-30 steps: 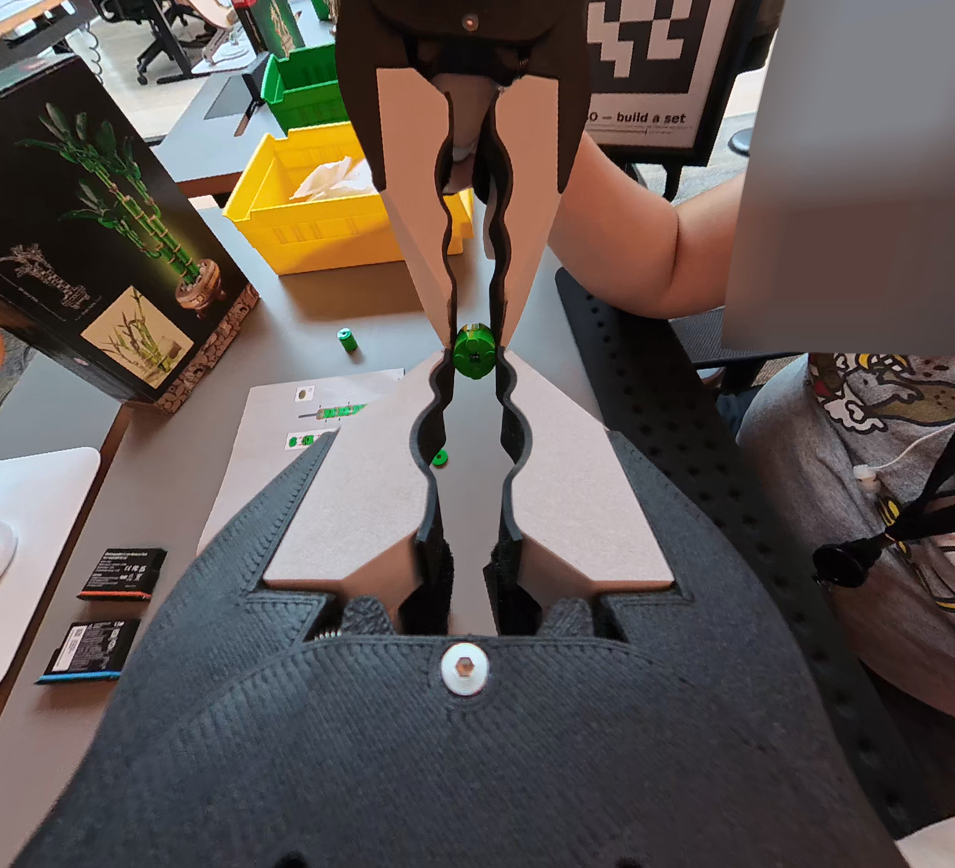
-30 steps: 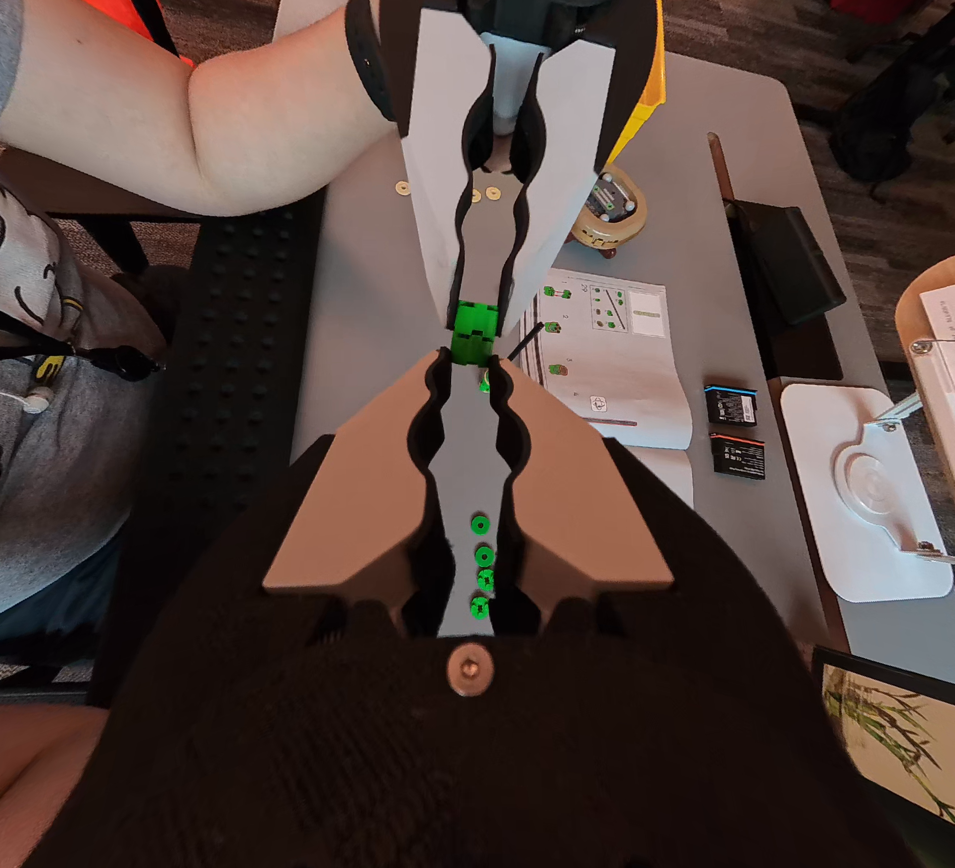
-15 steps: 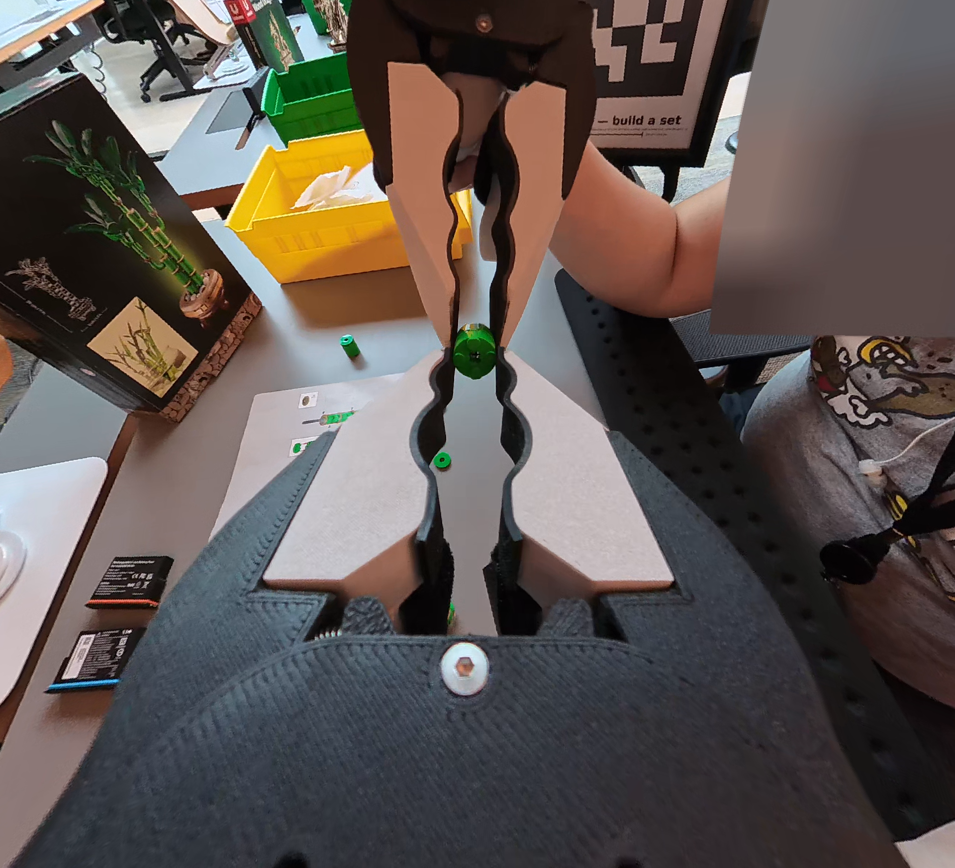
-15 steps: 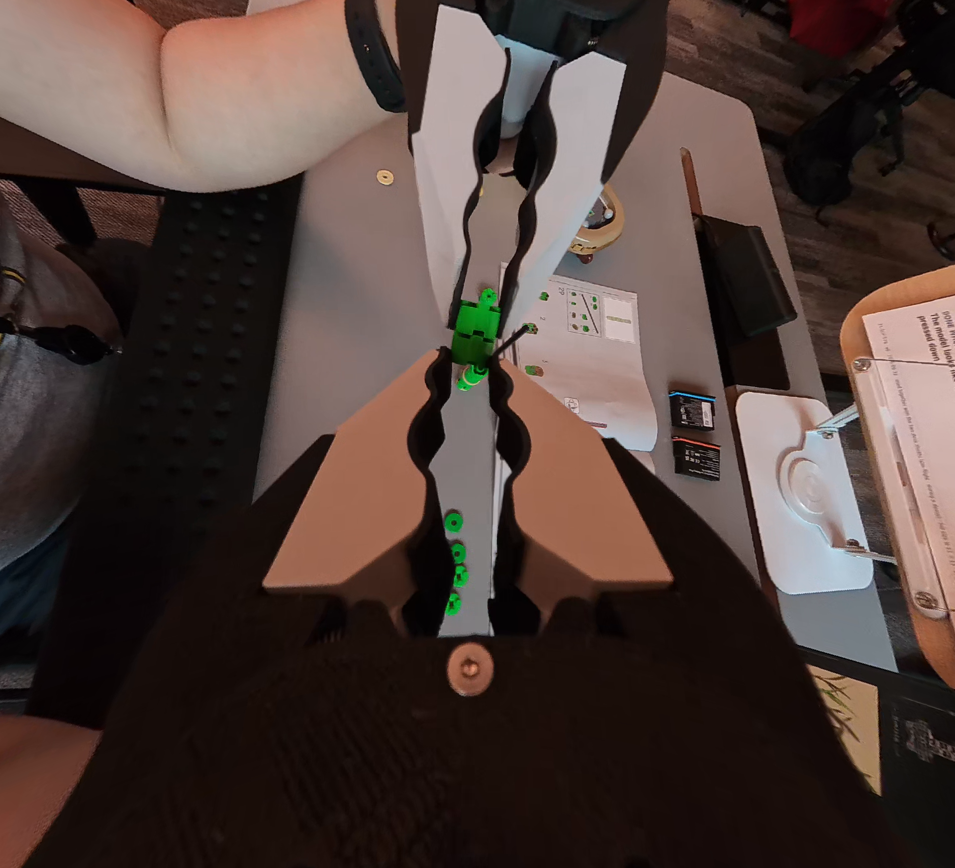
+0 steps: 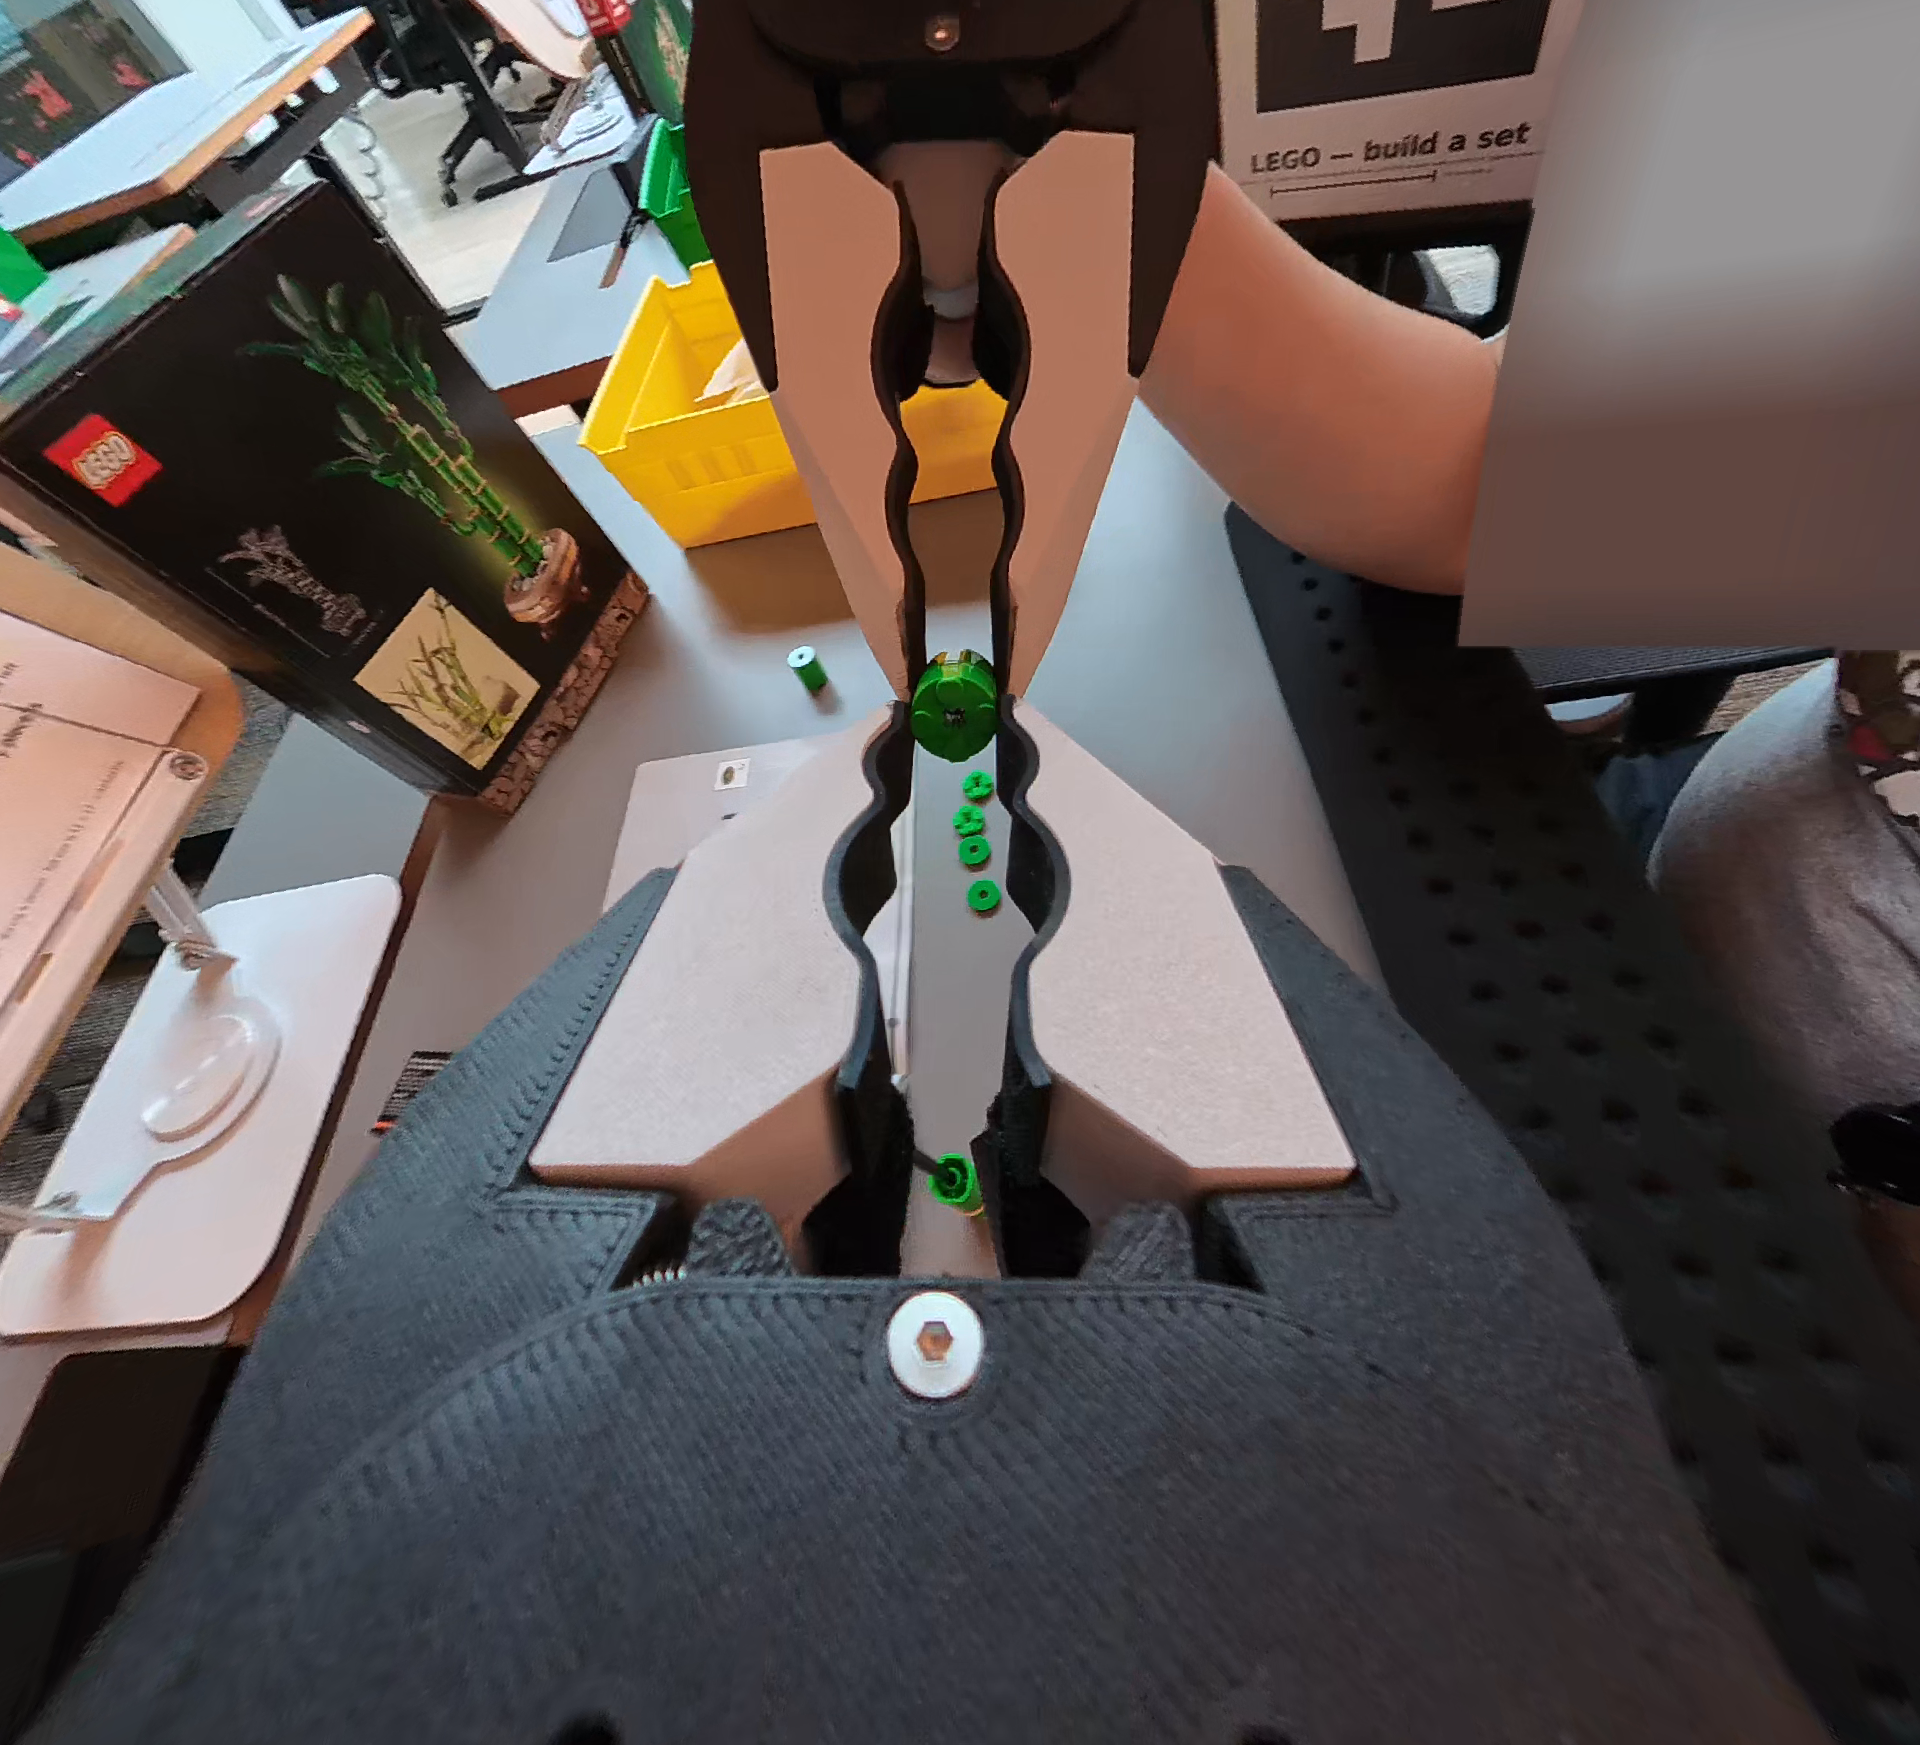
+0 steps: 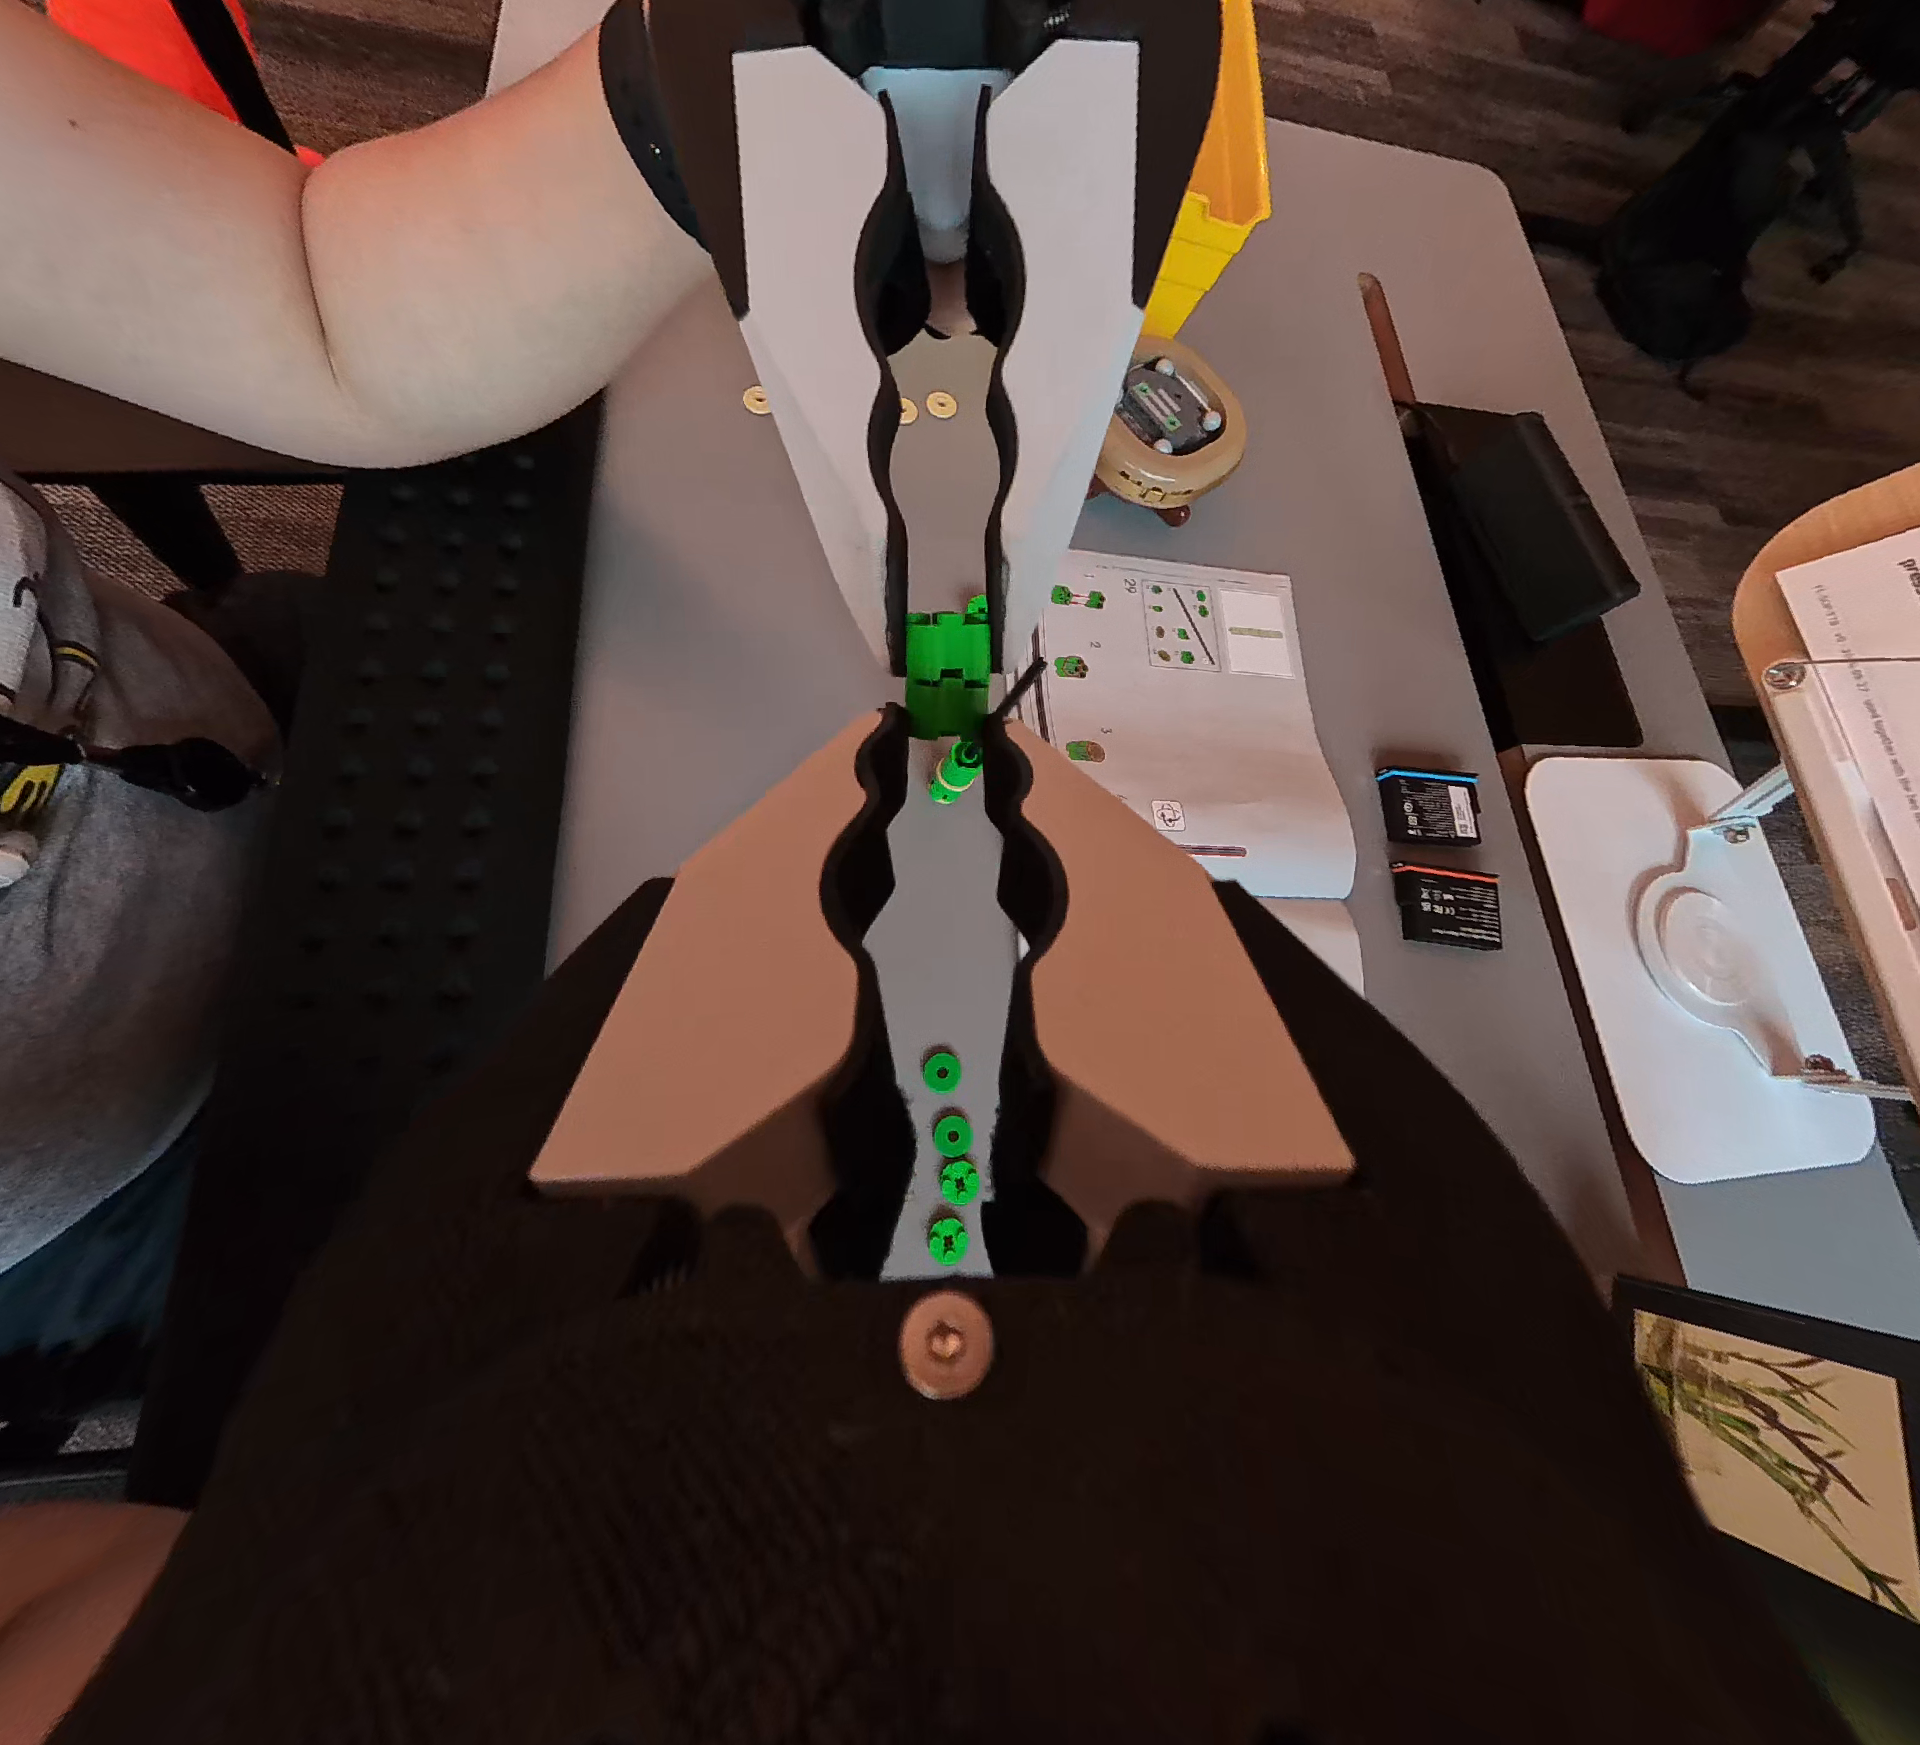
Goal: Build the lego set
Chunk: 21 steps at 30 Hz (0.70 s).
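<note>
- Right wrist view: the green piece (image 6: 943, 677), a short stack of bright green round bricks, sits in the air above the worktop (image 6: 717, 656), between the two tools, tip to tip.
- The right tool (image 6: 943, 739) pinches its near end; the left tool (image 6: 943, 646), reaching in from the far side, pinches its far end. The left wrist view shows the same piece (image 5: 953, 708) end-on between both pairs of tips, so each tool is pressed onto it, not spread.
- Risk, as I judge it: each grip covers only a thin edge of a smooth round part. If either hand twists or pushes off-axis, the stack could pop out and roll off among the loose parts.
- Risk: if the two tools pull apart unevenly, the joined bricks could split at a seam.
- Risk: a thin black rod (image 6: 1023, 687) juts out just right of the piece; it could catch on a tip or on the booklet (image 6: 1226, 729) below.
- Count: four small green round plates (image 6: 951, 1155) in a row on the worktop beneath the right tool.
- One green-and-yellow peg piece (image 6: 954, 770) lies just under the tips.
- One loose green cylinder (image 5: 807, 669) lies on the far left.
- Three tan rings (image 6: 940, 405) lie farther off.
- One tan pot base (image 6: 1169, 428).
- Two black packs (image 6: 1439, 854) right of the booklet.
- One yellow bin (image 5: 707, 459).
- One set box (image 5: 312, 490).
</note>
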### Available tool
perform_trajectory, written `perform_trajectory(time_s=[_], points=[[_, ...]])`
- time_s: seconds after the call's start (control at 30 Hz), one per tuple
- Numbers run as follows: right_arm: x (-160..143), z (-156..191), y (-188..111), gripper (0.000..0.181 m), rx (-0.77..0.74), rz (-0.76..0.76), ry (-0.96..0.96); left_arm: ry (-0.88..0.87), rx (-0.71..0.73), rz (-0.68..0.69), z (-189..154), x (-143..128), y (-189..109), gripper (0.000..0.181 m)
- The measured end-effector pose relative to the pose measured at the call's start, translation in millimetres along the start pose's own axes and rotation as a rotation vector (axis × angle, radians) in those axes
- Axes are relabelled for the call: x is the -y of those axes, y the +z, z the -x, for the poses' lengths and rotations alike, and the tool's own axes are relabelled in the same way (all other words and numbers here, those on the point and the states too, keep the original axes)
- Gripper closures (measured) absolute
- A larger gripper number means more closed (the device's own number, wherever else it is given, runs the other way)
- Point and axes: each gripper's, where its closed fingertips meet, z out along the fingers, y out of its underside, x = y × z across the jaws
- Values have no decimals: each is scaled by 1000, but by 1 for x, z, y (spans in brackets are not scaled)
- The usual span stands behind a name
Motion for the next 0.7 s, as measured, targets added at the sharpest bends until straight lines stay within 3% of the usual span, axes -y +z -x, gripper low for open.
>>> perform_trajectory(time_s=[0.33,0.5,0.7], points=[[-5,-3,7,169,15,16,34,-6,10,39,2,-7,1,167],[-1,-5,7,168,71,-59,67,-25,49,9,8,-2,-2,167],[5,-16,2,168,164,-201,209,-6,196,-79,25,14,-17,127]])
